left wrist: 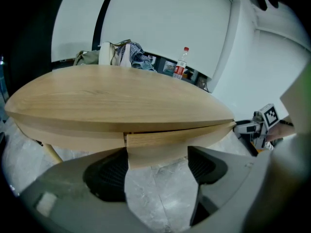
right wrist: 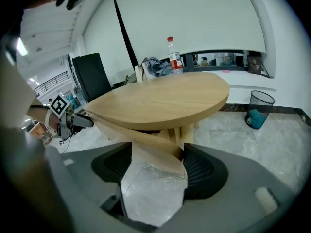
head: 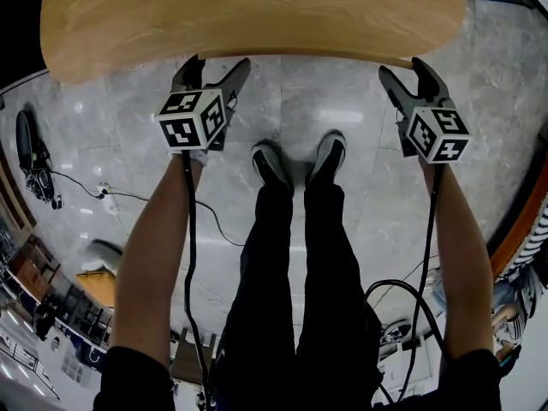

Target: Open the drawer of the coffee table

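Drawer front (left wrist: 155, 149) stands slightly out beneath the coffee table (left wrist: 112, 91) near edge, with left gripper (left wrist: 158, 155) and right gripper (right wrist: 156, 152) jaws spread around it, unpinched.

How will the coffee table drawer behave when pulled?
Drawer front looks like solid curved wood: probably stiff. It's wide, so a one-sided pull may rack it. Coffee table stands on a slim leg over glossy floor, so it might scoot.

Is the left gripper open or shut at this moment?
Open. The left gripper has its jaws wide apart around the coffee table edge, and its pads seem not to press the wood.
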The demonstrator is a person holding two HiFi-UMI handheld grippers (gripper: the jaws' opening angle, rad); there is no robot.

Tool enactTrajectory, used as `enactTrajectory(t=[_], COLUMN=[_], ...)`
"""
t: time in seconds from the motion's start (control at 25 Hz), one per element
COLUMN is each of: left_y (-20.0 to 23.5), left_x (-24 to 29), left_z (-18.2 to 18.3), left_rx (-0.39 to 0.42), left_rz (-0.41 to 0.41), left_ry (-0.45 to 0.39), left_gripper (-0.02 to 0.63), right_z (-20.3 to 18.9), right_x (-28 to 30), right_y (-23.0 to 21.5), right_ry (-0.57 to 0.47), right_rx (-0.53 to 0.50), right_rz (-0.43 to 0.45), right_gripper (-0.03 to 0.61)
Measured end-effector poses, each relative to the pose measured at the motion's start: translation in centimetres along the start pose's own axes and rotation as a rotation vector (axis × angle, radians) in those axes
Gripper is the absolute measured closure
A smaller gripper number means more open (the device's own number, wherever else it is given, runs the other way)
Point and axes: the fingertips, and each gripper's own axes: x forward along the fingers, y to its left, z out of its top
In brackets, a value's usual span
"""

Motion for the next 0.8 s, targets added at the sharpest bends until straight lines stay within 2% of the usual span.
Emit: enactTrajectory(t=[0.8], left_y=[-2.1], left_x=[-4.8], left_z=[-7.3], left_rx=[-0.069], left_rz=[0.005], left_ry=[0.059], left_gripper=[0.228], right_z=[-6.7], right_x=[-5.1], right_y=[4.0], right_ry=[0.037], right_rx=[0.055], right_rz=[-0.016], right_gripper=[0.256])
